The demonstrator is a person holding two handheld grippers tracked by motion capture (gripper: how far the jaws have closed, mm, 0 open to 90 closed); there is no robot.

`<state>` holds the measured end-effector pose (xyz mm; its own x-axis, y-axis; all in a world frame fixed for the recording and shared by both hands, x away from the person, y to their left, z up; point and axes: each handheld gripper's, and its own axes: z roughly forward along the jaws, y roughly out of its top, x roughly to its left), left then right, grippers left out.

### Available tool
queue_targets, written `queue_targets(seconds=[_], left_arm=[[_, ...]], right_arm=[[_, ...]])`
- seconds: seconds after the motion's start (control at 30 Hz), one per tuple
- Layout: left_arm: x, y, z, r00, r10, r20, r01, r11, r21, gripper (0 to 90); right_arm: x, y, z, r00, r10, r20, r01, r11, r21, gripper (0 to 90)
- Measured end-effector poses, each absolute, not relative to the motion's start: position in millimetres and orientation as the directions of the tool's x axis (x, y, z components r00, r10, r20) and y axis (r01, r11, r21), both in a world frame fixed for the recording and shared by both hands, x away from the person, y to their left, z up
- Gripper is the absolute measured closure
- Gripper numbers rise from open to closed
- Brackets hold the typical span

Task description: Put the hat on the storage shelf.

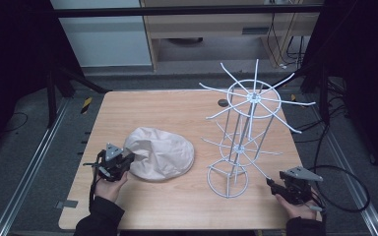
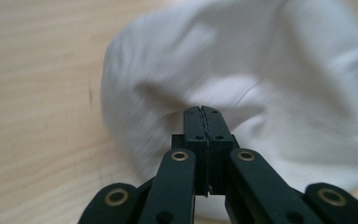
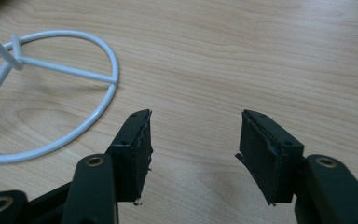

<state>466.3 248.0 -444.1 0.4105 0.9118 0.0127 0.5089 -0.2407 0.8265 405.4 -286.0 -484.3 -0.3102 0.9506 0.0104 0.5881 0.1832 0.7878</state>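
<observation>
A pale beige cloth cap point(image 1: 162, 152) lies on the wooden table point(image 1: 167, 105), left of centre. My left gripper point(image 1: 128, 158) is at the cap's left edge, and that edge looks lifted and folded. In the left gripper view the jaws point(image 2: 201, 112) are pressed together with a fold of the cap point(image 2: 261, 70) pinched at their tips. A white wire rack point(image 1: 241, 128) with spoke arms stands upright at the right. My right gripper point(image 1: 271, 183) rests low by the rack's base ring point(image 3: 51, 93). In the right gripper view it stands open point(image 3: 196, 140) over bare wood with nothing between the pads.
A small dark round object point(image 1: 222, 102) lies on the table behind the rack. The rack's long spokes reach out past the table's right edge. A cable point(image 1: 344, 182) loops on the floor to the right. Bare wood shows at the table's front middle.
</observation>
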Motion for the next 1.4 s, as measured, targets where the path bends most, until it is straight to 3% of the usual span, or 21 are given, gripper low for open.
queue_targets(seconds=[0.1, 0.3, 0.47, 0.63, 0.93, 1.2, 1.4], left_arm=[[468.7, 228.6, -416.9, 0.456, 0.89, 0.008, 0.447, -0.237, 0.863, 90.0], [500.9, 179.8, -391.0, 0.494, 0.87, 0.005, 0.425, -0.246, 0.871, 90.0], [533.1, 130.1, -397.1, 0.504, 0.864, 0.015, 0.454, -0.279, 0.846, 90.0], [553.4, 105.8, -416.3, 0.482, 0.876, 0.019, 0.521, -0.304, 0.797, 90.0], [553.8, 106.6, -429.4, 0.472, 0.88, 0.051, 0.57, -0.349, 0.744, 89.9], [528.9, 117.5, -425.2, 0.566, 0.824, 0.021, 0.551, -0.397, 0.734, 90.0], [519.8, 126.5, -426.3, 0.568, 0.822, 0.038, 0.54, -0.406, 0.737, 90.0]], right_arm=[[405.7, -286.0, -484.7, -0.306, 0.952, 0.012, 0.593, 0.18, 0.785, 43.9], [406.6, -287.2, -485.3, -0.307, 0.952, 0.013, 0.594, 0.181, 0.784, 43.9], [407.5, -288.8, -485.9, -0.303, 0.953, 0.021, 0.594, 0.172, 0.786, 43.8], [407.9, -290.1, -486.3, -0.305, 0.952, 0.034, 0.594, 0.162, 0.788, 43.6], [408.1, -289.4, -486.7, -0.311, 0.95, 0.028, 0.595, 0.172, 0.785, 43.4], [407.9, -289.9, -486.8, -0.309, 0.951, 0.028, 0.598, 0.172, 0.783, 43.0], [407.6, -290.4, -486.7, -0.312, 0.95, 0.021, 0.596, 0.178, 0.783, 42.8]])
